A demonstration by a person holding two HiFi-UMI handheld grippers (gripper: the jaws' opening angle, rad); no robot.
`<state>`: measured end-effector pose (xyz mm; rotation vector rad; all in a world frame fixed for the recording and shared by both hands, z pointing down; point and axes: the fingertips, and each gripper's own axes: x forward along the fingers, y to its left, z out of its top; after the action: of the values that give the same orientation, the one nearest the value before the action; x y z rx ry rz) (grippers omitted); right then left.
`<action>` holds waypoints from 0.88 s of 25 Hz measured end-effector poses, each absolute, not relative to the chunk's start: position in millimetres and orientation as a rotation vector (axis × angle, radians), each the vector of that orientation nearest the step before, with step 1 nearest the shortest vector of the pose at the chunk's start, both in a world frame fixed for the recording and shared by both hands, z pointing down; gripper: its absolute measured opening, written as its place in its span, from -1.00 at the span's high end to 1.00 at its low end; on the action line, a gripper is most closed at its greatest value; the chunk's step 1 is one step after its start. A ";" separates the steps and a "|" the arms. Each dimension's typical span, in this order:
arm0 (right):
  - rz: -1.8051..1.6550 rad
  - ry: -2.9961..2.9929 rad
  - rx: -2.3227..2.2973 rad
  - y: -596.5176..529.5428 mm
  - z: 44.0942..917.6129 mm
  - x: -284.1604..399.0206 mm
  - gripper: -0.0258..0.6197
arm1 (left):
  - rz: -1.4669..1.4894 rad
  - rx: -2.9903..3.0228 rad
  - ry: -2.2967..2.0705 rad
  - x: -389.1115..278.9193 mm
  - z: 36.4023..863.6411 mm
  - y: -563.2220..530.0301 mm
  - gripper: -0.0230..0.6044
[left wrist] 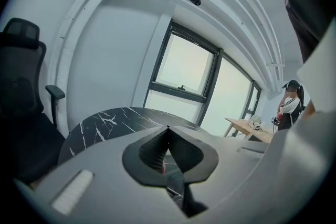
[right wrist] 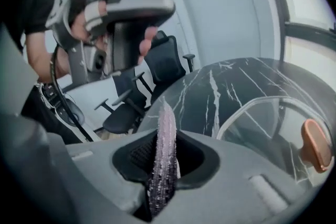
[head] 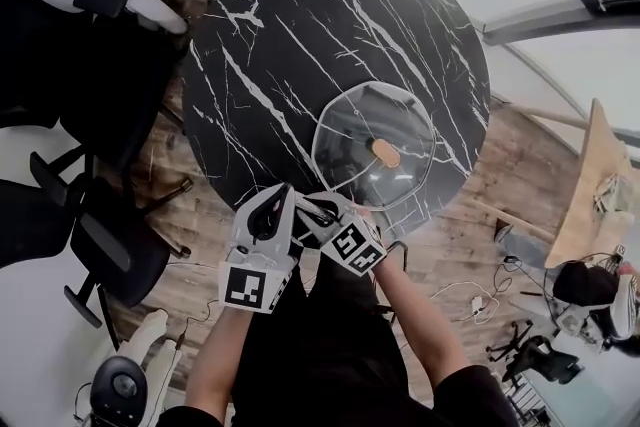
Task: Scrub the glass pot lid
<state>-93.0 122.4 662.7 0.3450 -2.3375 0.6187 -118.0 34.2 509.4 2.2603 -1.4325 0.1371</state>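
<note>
Nearest, the right gripper (right wrist: pixel 164 108) is clamping a sparkly pink scrubber (right wrist: pixel 161 157) while the left gripper (left wrist: pixel 168 131), jaws pressed together and empty, is hovering beside it, both short of the glass pot lid (head: pixel 348 130) lying knob-up on the marble table (head: pixel 290 25), so scrubbing is probably just starting and calling for lowering the scrubber onto the glass.

The left tool (left wrist: pixel 168 132) and right tool (right wrist: pixel 164 113) have pale grey moulded shells. Each has a black ribbed pocket around its jaws and a small raised white bar on the shell. The left tool's cube (head: pixel 250 287) and the right tool's cube (head: pixel 356 248) are white with black square markers. A thin black cable (right wrist: pixel 54 86) hangs beside the left tool's grey handle. The person wears a black top with short sleeves (head: pixel 475 397).
</note>
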 end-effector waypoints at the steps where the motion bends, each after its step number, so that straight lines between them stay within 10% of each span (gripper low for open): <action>1: 0.646 -2.379 0.363 119.0 648.5 -88.0 0.69 | 0.131 2.262 -1.436 -119.0 506.3 34.7 0.92; 14: 0.703 -1.974 1.608 16.8 584.6 184.3 0.69 | 0.080 2.329 -1.498 -96.1 463.3 16.6 0.92; 22: 0.916 -1.852 1.566 -12.8 662.7 212.2 0.68 | 0.111 2.274 -1.572 -57.4 457.0 -3.4 0.92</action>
<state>212.2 -12.8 662.7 1.5655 -1.8523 0.9161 -57.4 -3.4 457.0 2.2738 -1.5717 0.1106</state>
